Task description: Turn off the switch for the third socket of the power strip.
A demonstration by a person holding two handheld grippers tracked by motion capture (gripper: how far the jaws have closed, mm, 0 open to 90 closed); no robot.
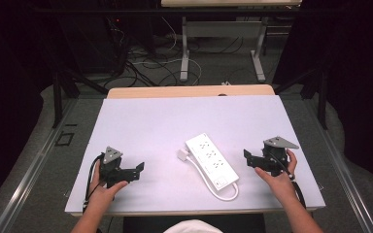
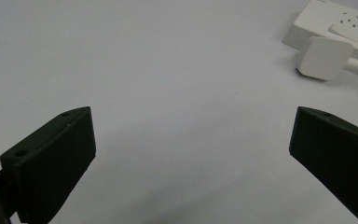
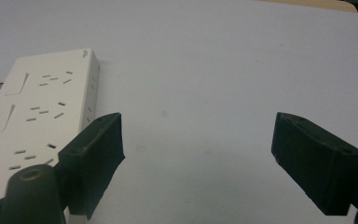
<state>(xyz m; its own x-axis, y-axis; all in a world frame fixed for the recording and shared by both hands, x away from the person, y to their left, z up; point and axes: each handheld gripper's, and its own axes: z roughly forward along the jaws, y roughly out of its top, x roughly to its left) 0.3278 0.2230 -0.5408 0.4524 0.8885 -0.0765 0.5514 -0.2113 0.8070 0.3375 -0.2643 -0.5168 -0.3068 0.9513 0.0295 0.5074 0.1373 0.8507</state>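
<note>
Resting on the pale grey table sheet (image 1: 141,121), the long white plastic power strip (image 1: 211,160) lies on a slant between the two hands, its rows of sockets facing up. Its white cable (image 1: 226,194) loops round the near end and runs back along the left side, so that the square white plug (image 1: 183,155) sits just beside the far end of the strip, touching or nearly touching it; which of the two cannot be settled from the high view.

The left gripper (image 1: 138,169) hovers low over the sheet, well left of the strip, with its jaws spread wide and nothing between them. It points toward the plug (image 2: 322,57), which lies ahead and to the right in the left gripper view, so a reach for that plug seems the likely purpose. The right gripper (image 1: 247,156) is just beside the strip's right edge, jaws likewise parted and empty; in the right gripper view the strip (image 3: 37,116) lies close by one black jaw. That placement suggests this hand is meant to steady the strip while the other handles the plug.

Both grippers stand apart from everything, so the work appears to be at its start, with nothing yet grasped.
</note>
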